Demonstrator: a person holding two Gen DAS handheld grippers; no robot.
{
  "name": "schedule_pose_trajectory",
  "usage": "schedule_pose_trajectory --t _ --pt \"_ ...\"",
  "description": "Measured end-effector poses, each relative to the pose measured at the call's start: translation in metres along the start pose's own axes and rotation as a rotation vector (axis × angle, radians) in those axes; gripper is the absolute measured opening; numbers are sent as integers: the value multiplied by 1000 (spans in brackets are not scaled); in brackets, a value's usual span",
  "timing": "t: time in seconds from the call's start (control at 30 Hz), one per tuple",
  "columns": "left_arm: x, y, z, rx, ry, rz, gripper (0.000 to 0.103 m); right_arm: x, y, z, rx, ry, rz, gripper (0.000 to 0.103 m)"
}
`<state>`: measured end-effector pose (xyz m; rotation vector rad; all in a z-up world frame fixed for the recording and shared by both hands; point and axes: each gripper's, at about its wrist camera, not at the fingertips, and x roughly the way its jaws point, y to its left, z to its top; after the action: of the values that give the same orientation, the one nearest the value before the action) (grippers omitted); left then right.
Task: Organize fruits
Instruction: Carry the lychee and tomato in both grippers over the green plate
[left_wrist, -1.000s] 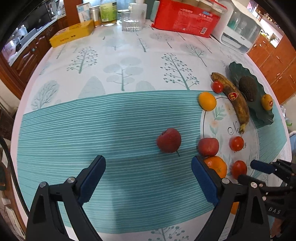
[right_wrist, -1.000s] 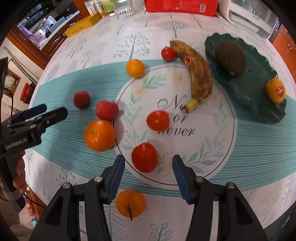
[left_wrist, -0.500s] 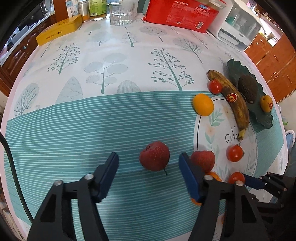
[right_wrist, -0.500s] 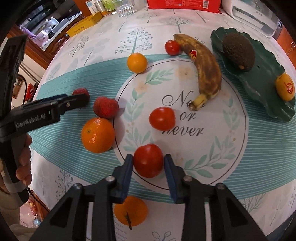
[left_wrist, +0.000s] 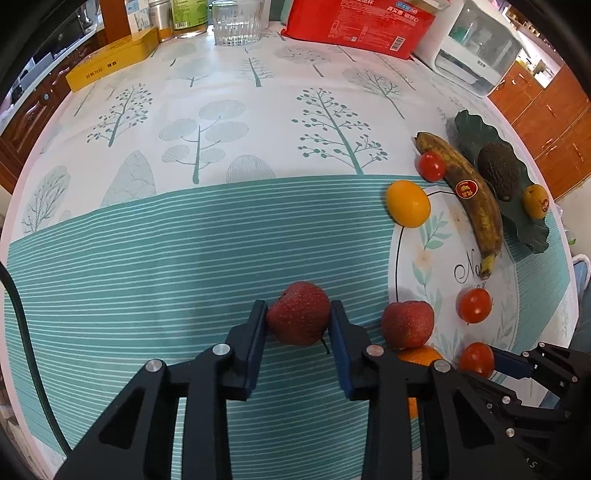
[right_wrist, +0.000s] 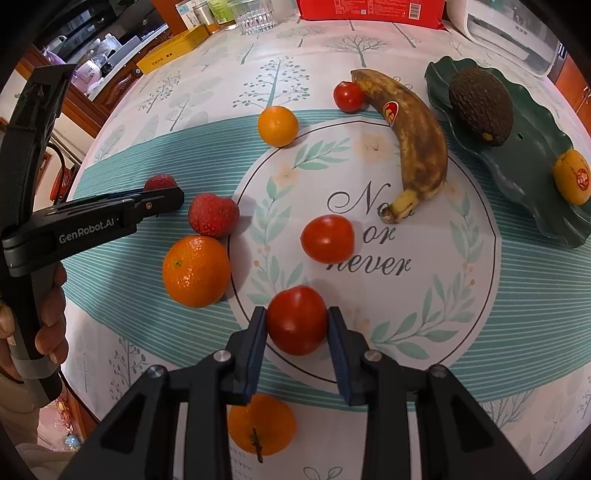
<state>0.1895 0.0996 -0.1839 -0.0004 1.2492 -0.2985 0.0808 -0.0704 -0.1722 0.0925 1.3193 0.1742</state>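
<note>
My left gripper (left_wrist: 298, 318) is shut on a dark red bumpy fruit (left_wrist: 298, 314) resting on the teal striped cloth. My right gripper (right_wrist: 296, 324) is shut on a red tomato (right_wrist: 296, 320) at the near edge of the printed circle. A second red bumpy fruit (right_wrist: 212, 215), a large orange (right_wrist: 195, 271), a tomato (right_wrist: 327, 239), a small orange (right_wrist: 277, 125), another tomato (right_wrist: 348, 96) and a spotted banana (right_wrist: 413, 140) lie around. A green leaf plate (right_wrist: 517, 173) holds an avocado (right_wrist: 481, 107) and a small yellow fruit (right_wrist: 571, 178).
Another orange (right_wrist: 260, 424) lies under my right gripper near the table's front edge. At the back stand a yellow box (left_wrist: 110, 72), a glass (left_wrist: 236, 22), a red packet (left_wrist: 354, 26) and a white appliance (left_wrist: 476, 55). The left gripper's handle (right_wrist: 74, 225) reaches in from the left.
Both grippers have moved forward and closed. The left one went from open around the dark red fruit to shut on it. The right one tightened on the tomato.
</note>
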Motion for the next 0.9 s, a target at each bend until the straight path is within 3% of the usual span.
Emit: schedule_pose_trajectory --t 0.43,0.9 --pt "-33 -11 -5 32 -54 12 31 -19 5 -6 -15 -38 8 32" --pt "-98 -53 -9 95 -148 -34 31 -81 2 -11 -41 -145 -15 32"
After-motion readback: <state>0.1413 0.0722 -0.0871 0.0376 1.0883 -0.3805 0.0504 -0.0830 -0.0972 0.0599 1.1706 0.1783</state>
